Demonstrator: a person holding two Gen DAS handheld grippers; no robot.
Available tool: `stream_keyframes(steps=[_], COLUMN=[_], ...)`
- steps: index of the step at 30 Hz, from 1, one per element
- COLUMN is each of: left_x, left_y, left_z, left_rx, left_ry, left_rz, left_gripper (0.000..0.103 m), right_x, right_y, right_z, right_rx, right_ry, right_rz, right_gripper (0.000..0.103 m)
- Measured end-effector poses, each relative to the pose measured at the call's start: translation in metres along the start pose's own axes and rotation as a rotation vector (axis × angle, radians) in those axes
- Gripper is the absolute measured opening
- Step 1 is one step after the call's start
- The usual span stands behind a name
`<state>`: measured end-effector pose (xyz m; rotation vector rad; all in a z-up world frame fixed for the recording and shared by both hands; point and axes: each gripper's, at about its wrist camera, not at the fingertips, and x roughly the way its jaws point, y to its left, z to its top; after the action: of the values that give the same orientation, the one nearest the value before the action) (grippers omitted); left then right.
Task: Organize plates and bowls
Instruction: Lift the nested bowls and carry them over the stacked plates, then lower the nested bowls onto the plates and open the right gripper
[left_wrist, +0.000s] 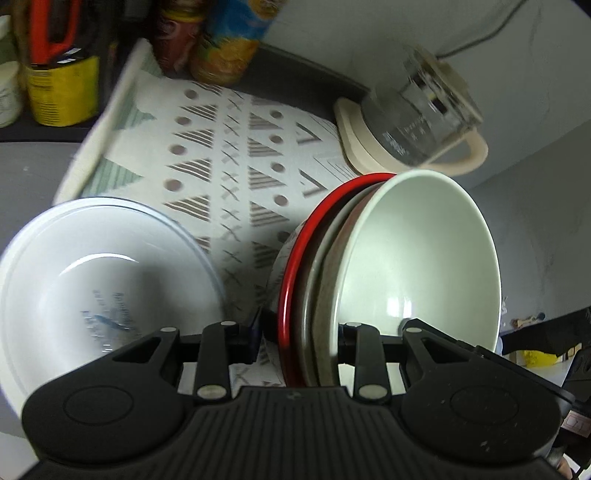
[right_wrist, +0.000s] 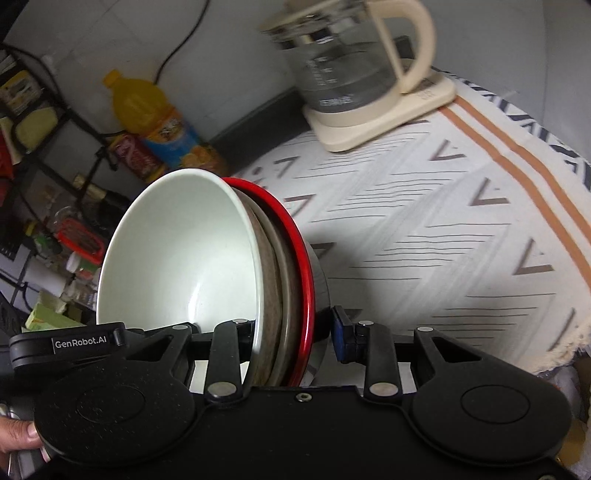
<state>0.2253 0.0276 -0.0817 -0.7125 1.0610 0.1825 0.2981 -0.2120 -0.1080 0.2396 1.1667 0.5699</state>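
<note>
"GenRobot.AI" label (right_wrist: 80, 342) beside right gripper (right_wrist: 291, 339) clamping stacked bowls (right_wrist: 177, 251).

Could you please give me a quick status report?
Both grippers, left and right, shut on the nested stack, tilted. White bowl sits left; kettle beyond.

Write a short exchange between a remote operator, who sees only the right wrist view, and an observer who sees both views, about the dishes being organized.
Operator: I see one nested stack of bowls. Any other dish out there?
Observer: Yes, a white bowl with a blue print inside stands apart from the stack, on its red-rimmed side.
Operator: Where does the left tool grip?
Observer: The left tool has the stack's edge between its jaws, one finger inside the pale green bowl.
</note>
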Motion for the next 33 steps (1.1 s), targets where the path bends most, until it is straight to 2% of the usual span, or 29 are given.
stream_keyframes(steps=[16,25,33], left_x=[-0.056,-0.069,-0.062], left_y=[0.090,0.131,0.147], left_z=[-0.005,-0.009,-0.007], left_rx=[-0.117,-0.162,-0.171], left_ry=[-0.043,-0.027,0.025], left_rz=[0.064,0.089,0.101], left_gripper=[0.030,0.030,0.030], right_x=[0.039,0.058,0.070], right_y=[0.087,0.118,0.125], right_z=[-0.029,-0.046,-0.057], right_rx=[-0.070,-0.062,-0.032], right_ry=[0.079,0.124,0.167], right_rz=[0.066,0.076,0.049], right_gripper=[0.031,0.031,0.031])
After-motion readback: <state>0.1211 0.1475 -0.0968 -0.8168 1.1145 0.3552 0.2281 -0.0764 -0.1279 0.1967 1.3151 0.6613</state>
